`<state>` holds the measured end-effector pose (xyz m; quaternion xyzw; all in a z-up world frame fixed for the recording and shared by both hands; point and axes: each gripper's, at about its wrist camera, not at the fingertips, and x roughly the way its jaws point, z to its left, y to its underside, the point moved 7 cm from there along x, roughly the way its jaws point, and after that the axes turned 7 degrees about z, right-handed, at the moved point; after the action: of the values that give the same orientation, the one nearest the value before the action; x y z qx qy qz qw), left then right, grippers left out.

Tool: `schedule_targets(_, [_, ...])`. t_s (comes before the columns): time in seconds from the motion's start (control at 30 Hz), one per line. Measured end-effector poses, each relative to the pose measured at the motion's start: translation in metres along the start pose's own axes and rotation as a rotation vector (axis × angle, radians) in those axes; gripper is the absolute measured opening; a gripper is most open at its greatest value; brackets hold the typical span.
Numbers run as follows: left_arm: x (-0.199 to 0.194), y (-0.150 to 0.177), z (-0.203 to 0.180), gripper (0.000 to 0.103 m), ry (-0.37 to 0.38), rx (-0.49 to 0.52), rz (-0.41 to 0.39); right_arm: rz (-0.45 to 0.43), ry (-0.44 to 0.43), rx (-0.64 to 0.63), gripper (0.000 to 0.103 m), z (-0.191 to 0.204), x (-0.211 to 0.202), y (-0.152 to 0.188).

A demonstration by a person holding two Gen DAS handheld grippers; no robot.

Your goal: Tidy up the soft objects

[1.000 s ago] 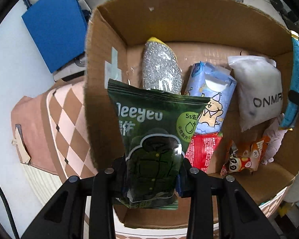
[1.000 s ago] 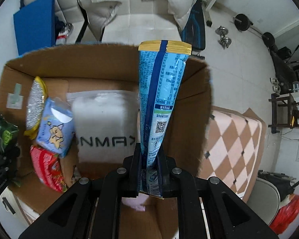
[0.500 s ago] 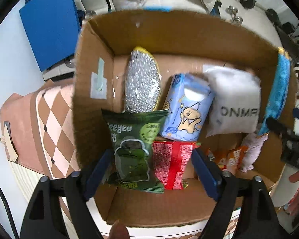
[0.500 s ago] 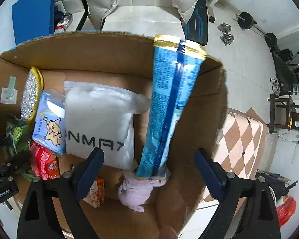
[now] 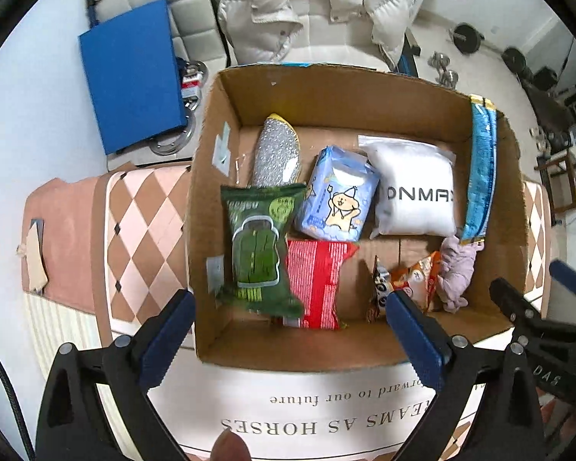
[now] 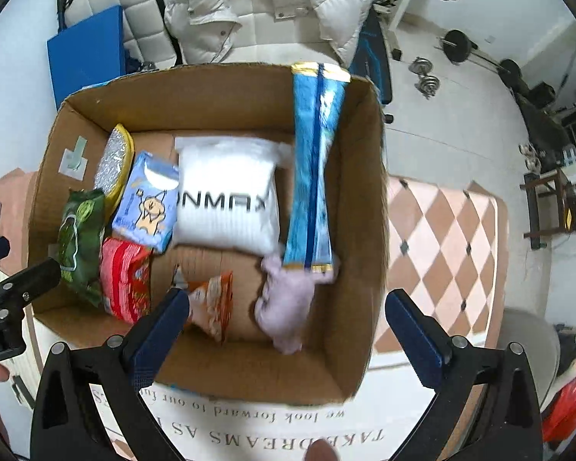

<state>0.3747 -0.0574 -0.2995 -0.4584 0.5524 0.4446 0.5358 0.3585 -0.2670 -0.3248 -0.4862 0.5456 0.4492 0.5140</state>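
Both grippers hang over the near edge of the cardboard box (image 5: 211,176), each spread wide with nothing between its fingers: the left gripper (image 5: 288,330) in front of the box's left half, the right gripper (image 6: 286,324) in front of its right half.

All the soft things in view lie inside the box. A green packet (image 5: 259,246) rests against the left wall, overlapping a silver scrubber (image 5: 276,153) and a red packet (image 5: 315,280). A light blue tissue pack (image 5: 336,199) and a white pouch (image 5: 414,196) sit in the middle. A small orange snack bag (image 5: 414,280) and a lilac cloth (image 5: 457,269) lie near the front right.

The weak spot, as I judge it, is the long blue packet (image 6: 315,169). It stands nearly upright against the right wall, its top poking above the rim and its foot on the lilac cloth. A soft base gives little footing, so a knock on the box or a brush from the right gripper could tip it onto the white pouch or over the rim.

The green packet is also propped rather than flat; it may slide if the red packet is disturbed.
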Motion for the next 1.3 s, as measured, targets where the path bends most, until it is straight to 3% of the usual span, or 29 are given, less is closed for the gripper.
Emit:
schedule_targets(0.17, [-0.006,0.022,0.000,0.101,-0.024,-0.006,-0.060,-0.043,0.003,0.034,0.103,0.003,-0.015,0.036])
schedule_targets(0.47, [-0.032,0.045,0.001,0.101,-0.022,-0.029,-0.124,-0.096,0.008,0.059,0.103,0.006,-0.043,0.066])
schedule_targets(0.8, [-0.127,0.101,-0.019,0.101,-0.054,0.012,-0.322,-0.249,-0.005,0.098,0.103,-0.008,-0.122,0.116])
schedule_targets(1.3, [-0.235,0.201,-0.033,0.101,-0.040,0.051,-0.497,-0.445,-0.045,0.144,0.103,-0.031,-0.258,0.237])
